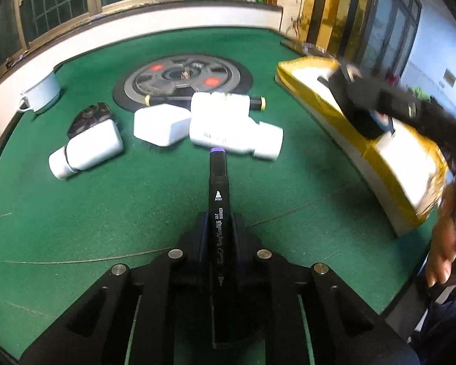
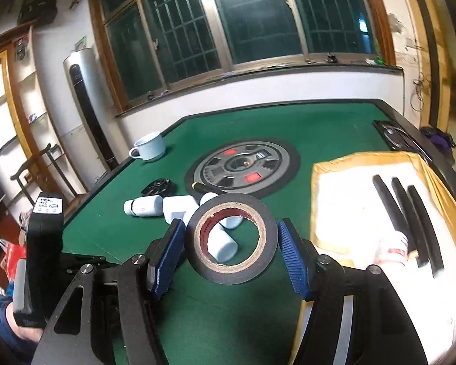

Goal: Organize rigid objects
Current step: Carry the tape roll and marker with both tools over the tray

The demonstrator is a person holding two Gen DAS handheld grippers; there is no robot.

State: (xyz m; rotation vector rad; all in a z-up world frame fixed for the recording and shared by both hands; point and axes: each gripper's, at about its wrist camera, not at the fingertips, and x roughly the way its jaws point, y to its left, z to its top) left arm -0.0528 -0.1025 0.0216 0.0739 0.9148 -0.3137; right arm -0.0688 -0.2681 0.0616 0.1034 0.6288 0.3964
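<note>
Your right gripper (image 2: 231, 243) clamps the tape roll (image 2: 232, 238); only the left view shows your left gripper (image 1: 218, 228) pinching the marker (image 1: 218, 210), white bottles (image 1: 234, 135) ahead.

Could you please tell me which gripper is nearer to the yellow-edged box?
Right. The right gripper, clamped on a black tape roll, hovers at the yellow-edged box, partly over it; the left gripper, shut on a black marker, sits well off to the side.

- Between the left jaws, a marker (image 1: 218, 213) of matt black plastic.
- Between the right jaws, a tape roll (image 2: 232, 238): glossy black tape on a brown cardboard core.
- Right pads (image 2: 295, 255): ribbed blue rubber.
- Beneath both, the table (image 1: 106, 200) wears green felt.
</note>
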